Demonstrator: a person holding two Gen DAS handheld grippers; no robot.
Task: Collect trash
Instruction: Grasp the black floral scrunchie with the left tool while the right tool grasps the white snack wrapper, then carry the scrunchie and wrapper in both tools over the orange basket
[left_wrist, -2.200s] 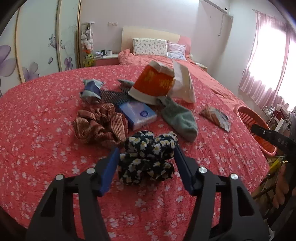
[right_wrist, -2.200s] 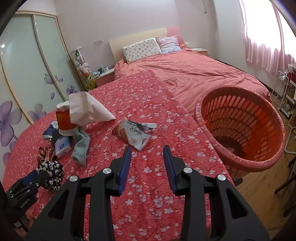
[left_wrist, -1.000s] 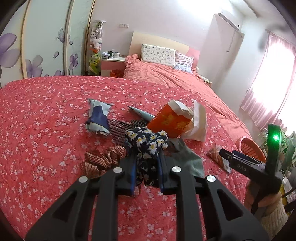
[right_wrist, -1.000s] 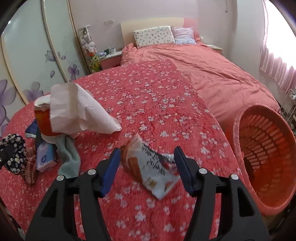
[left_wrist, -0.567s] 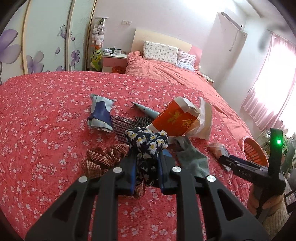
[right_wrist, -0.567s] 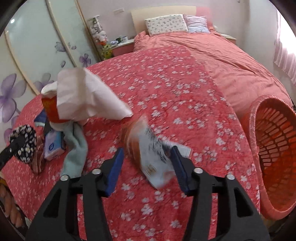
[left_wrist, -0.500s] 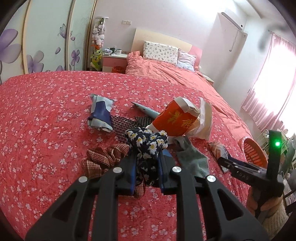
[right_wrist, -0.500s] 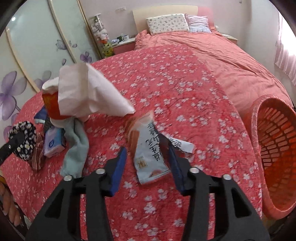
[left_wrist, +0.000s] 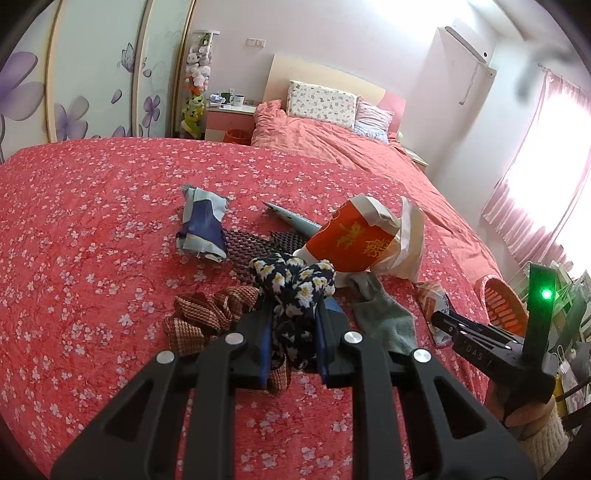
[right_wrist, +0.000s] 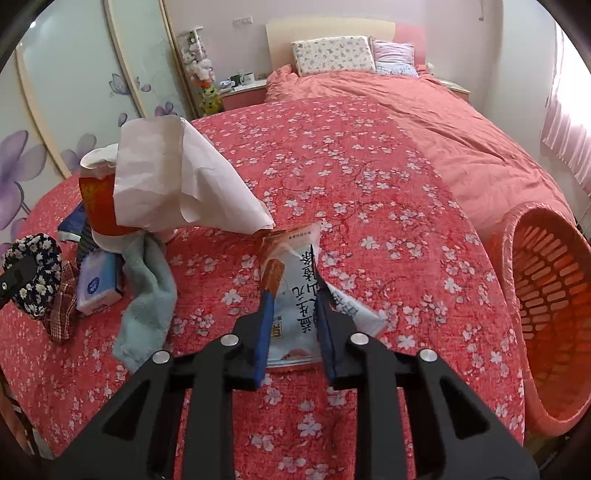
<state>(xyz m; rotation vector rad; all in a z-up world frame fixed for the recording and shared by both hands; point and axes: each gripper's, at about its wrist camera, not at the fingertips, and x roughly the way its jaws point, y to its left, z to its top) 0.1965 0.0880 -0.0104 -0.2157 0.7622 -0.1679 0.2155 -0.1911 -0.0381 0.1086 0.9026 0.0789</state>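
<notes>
On the left, the left gripper (left_wrist: 291, 339) has its blue pads squeezed tight on a black scrunchie with white and yellow flowers (left_wrist: 291, 284) and holds it a bit above the red bedspread with small white flowers (left_wrist: 92, 221). Just beside it lie a brown striped scrunchie (left_wrist: 207, 314), a grey-green sock (left_wrist: 384, 317) and a red paper cup with a crumpled white paper bag (left_wrist: 354, 240). More to the right, the right gripper (right_wrist: 293, 314) is closing on a flat white and orange snack wrapper with black writing (right_wrist: 295, 288). The wrapper stands up between the two blue pads, which look to be touching its sides. It sits on the bedspread, between the paper bag and the round orange plastic basket with slots (right_wrist: 546, 288) at the bed's right edge. To do this step well, I think the pads should pinch the wrapper near its middle and close fully before any lifting, because thin crinkly plastic can slip out. Then the lift should be slow and straight up, so the bedspread does not get caught. The basket looks like the right place for the trash, and it stands near, so the carry would be short.
</notes>
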